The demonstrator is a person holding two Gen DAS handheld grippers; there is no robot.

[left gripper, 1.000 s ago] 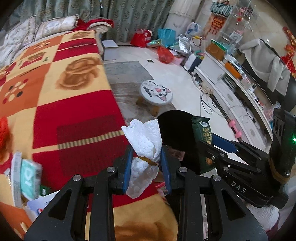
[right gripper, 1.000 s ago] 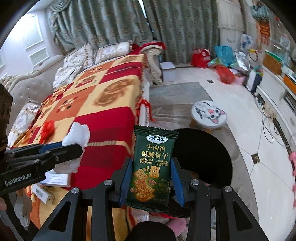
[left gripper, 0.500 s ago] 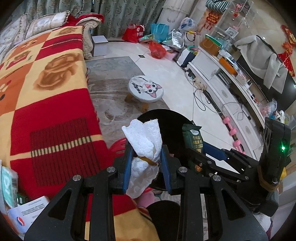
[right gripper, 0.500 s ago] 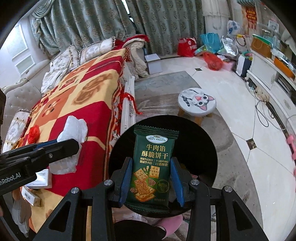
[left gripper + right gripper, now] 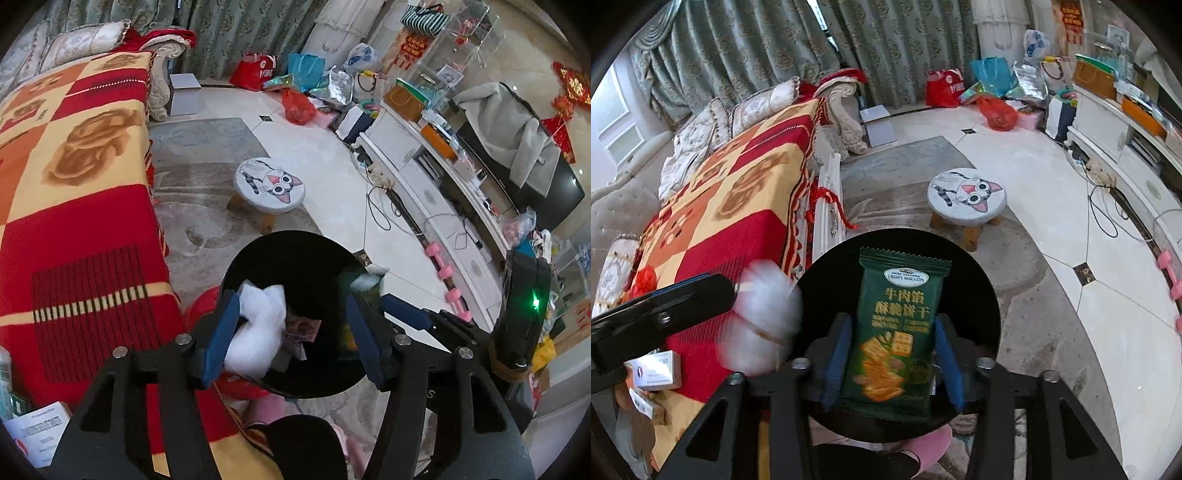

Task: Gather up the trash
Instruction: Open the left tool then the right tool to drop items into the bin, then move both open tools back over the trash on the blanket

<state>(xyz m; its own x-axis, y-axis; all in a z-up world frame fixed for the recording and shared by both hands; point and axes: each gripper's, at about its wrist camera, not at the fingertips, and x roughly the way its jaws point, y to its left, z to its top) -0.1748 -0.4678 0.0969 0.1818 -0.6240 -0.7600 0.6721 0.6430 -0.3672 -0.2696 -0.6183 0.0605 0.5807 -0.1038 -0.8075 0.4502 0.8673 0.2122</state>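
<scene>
Tissue loose now, jaws wider.

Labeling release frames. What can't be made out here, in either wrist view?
- Tissue: motion-blurred in both views; contact with the left gripper unclear.
- Biscuit packet: right wrist view is soft; the pads sit apart from its edges, so held or loose is unclear. In the left wrist view the gripper hides most of it.
- Black bin: dark inside; contents unreadable beyond one wrapper.
- Bin base: hidden by both grippers.
</scene>
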